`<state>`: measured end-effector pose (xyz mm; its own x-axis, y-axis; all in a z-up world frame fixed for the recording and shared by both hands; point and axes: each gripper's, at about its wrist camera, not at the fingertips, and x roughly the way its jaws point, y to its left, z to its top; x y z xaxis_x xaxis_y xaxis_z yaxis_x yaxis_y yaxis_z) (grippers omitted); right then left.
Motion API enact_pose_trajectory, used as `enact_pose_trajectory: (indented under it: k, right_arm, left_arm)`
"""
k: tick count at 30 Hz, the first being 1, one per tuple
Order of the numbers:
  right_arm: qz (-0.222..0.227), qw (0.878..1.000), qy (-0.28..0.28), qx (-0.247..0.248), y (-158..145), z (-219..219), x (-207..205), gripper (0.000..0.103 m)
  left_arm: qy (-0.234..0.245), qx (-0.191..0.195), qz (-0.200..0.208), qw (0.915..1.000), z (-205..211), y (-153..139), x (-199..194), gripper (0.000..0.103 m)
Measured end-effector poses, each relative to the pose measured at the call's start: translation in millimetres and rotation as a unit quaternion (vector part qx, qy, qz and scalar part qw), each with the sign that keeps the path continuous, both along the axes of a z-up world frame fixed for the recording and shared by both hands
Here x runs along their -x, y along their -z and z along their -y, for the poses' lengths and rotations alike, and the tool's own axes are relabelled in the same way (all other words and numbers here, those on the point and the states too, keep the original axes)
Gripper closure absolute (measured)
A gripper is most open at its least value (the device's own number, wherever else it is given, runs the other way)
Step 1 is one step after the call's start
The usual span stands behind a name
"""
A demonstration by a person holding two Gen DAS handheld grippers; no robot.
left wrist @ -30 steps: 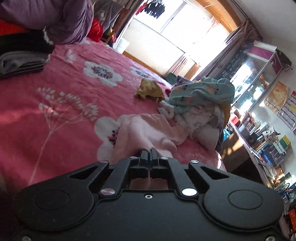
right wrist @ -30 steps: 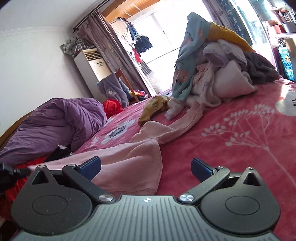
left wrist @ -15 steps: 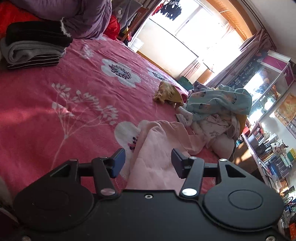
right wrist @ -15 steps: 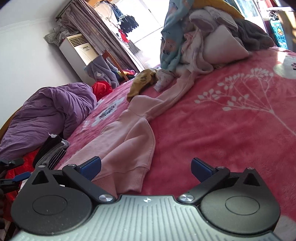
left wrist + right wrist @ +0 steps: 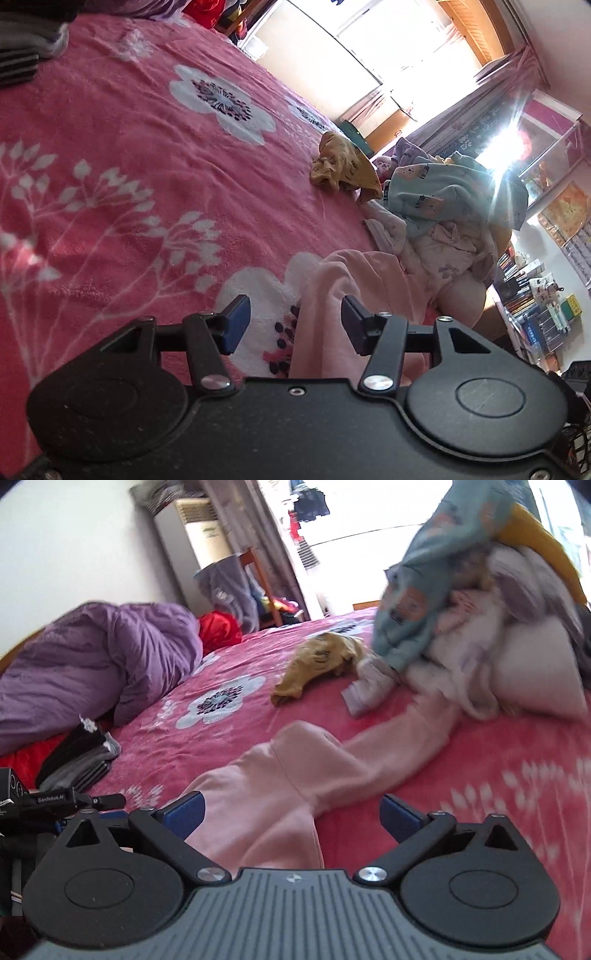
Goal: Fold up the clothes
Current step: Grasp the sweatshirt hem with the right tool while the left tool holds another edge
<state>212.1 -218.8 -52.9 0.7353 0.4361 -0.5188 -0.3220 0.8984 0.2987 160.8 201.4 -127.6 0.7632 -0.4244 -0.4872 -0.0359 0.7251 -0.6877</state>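
Observation:
A pink sweatshirt (image 5: 354, 273) lies crumpled on the pink flowered bedspread (image 5: 147, 184), one sleeve running off toward the clothes pile. My left gripper (image 5: 295, 314) hangs open just above its near edge; the cloth lies under the right finger and the pads do not press on it. In the right wrist view the same sweatshirt (image 5: 295, 771) stretches away between the wide-apart fingers of my right gripper (image 5: 291, 806), which is open and holds nothing.
A heap of unfolded clothes (image 5: 480, 627) with a light blue printed piece on top rises at the far right. A yellow garment (image 5: 321, 664) lies beside it. Folded dark and grey clothes (image 5: 77, 757) and a purple duvet (image 5: 92, 664) sit at the left.
My left gripper, shut on the pink cloth a second ago, has opened, let it go and sunk closer to the bed. The right gripper stayed open and swung along the sweatshirt toward the pile.

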Motion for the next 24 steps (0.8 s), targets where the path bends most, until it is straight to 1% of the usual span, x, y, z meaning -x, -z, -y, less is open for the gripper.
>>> enact_pose_trajectory:
  k: [2, 4, 6, 7, 9, 12, 14, 15, 16, 17, 18, 19, 20, 21, 24]
  right_arm:
    - [0.006, 0.999, -0.012, 0.029, -4.8, -13.0, -24.1, 0.005]
    - [0.006, 0.998, -0.024, 0.050, -5.7, -25.9, -47.2, 0.008]
    - [0.002, 0.996, -0.035, 0.083, -2.2, -40.5, -70.6, 0.013]
    - [-0.001, 0.994, -0.039, 0.098, 0.7, -47.4, -81.5, 0.013]
    - [-0.010, 0.992, -0.041, 0.122, 10.2, -57.8, -101.7, 0.019]
    - [-0.028, 0.989, -0.038, 0.141, 27.3, -67.0, -126.3, 0.019]
    - [-0.044, 0.988, -0.040, 0.145, 39.2, -71.6, -140.6, 0.019]
    - [-0.053, 0.987, -0.043, 0.147, 44.4, -73.8, -146.5, 0.029]
    - [-0.064, 0.986, -0.050, 0.148, 48.0, -75.6, -149.4, 0.041]
    - [-0.074, 0.984, -0.055, 0.150, 51.0, -77.4, -151.4, 0.071]
    - [-0.078, 0.983, -0.056, 0.153, 51.7, -78.2, -150.3, 0.083]
    - [-0.074, 0.984, -0.057, 0.152, 49.5, -77.3, -145.3, 0.083]
    - [-0.066, 0.985, -0.057, 0.151, 45.0, -75.1, -137.9, 0.088]
    - [-0.058, 0.985, -0.058, 0.150, 40.5, -73.0, -130.5, 0.090]
    - [-0.021, 0.988, -0.045, 0.146, 18.9, -58.6, -99.7, 0.092]
  left_arm:
    - [0.005, 0.000, -0.003, 1.0000, -0.5, 6.4, -11.5, 0.051]
    - [0.014, -0.005, -0.004, 0.9999, 0.5, 10.7, -24.8, 0.052]
    - [0.027, -0.002, -0.008, 0.9996, 2.2, 17.1, -32.7, 0.052]
    - [0.034, -0.002, -0.010, 0.9994, 3.6, 19.4, -34.5, 0.055]
    - [0.047, -0.004, -0.015, 0.9988, 6.7, 22.8, -36.7, 0.056]
    - [0.072, -0.002, -0.010, 0.9973, 11.5, 23.1, -37.0, 0.056]
    - [0.086, -0.011, -0.010, 0.9962, 17.6, 23.1, -37.8, 0.057]
    - [0.091, -0.018, -0.010, 0.9956, 21.4, 23.1, -38.2, 0.064]
    - [0.097, -0.026, -0.010, 0.9949, 25.3, 23.2, -38.7, 0.076]
    - [0.100, -0.033, -0.009, 0.9944, 28.3, 22.9, -38.4, 0.082]
    - [0.103, -0.040, -0.007, 0.9939, 30.8, 22.5, -37.8, 0.095]
    - [0.106, -0.045, -0.001, 0.9934, 32.7, 20.3, -36.7, 0.098]
    - [0.109, -0.050, 0.006, 0.9928, 34.3, 17.3, -35.2, 0.099]
    - [0.112, -0.056, 0.013, 0.9921, 35.9, 14.2, -33.7, 0.100]
    - [0.144, -0.064, 0.062, 0.9856, 45.9, -7.0, -24.4, 0.100]
